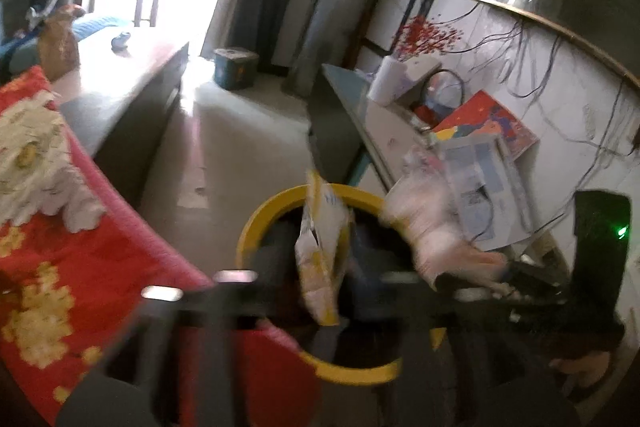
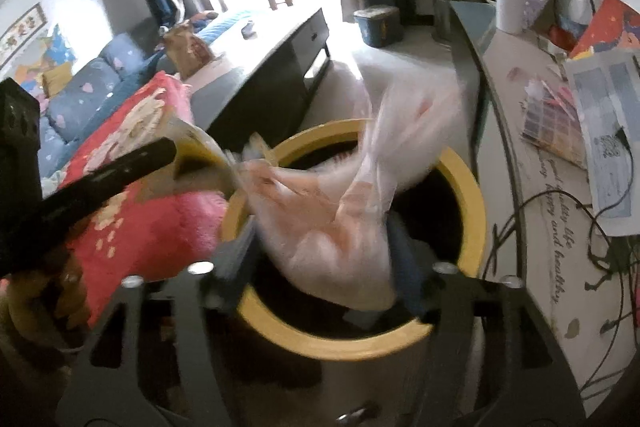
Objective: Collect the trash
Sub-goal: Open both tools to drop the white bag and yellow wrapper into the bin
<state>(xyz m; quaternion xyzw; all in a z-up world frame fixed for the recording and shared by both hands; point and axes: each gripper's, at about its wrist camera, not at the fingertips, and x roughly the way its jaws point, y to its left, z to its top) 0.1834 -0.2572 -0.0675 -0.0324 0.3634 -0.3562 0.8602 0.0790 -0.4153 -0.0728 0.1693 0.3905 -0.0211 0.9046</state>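
Observation:
A yellow-rimmed bin point(image 1: 256, 223) point(image 2: 472, 203) stands on the floor under both grippers. In the left wrist view my left gripper point(image 1: 320, 263) hangs over its mouth with the jaws wide apart. A yellow and white wrapper point(image 1: 322, 235) dangles loose between them, its lower end inside the rim. In the right wrist view my right gripper point(image 2: 320, 263) is open over the same bin. A blurred, translucent pink plastic bag point(image 2: 344, 195) point(image 1: 428, 227) fills the gap between its fingers. One black finger point(image 2: 120, 171) of the left gripper reaches in from the left there, with the wrapper point(image 2: 204, 147) at its tip.
A red flowered blanket point(image 1: 80, 267) point(image 2: 152, 211) crowds the bin's left side. On the right a pale desk point(image 2: 532, 211) carries papers point(image 1: 484, 183), cables and a paper roll point(image 1: 388, 83). Beyond are a dark low table point(image 2: 276, 75), a blue box point(image 1: 236, 69) on the floor and a sofa point(image 2: 84, 95).

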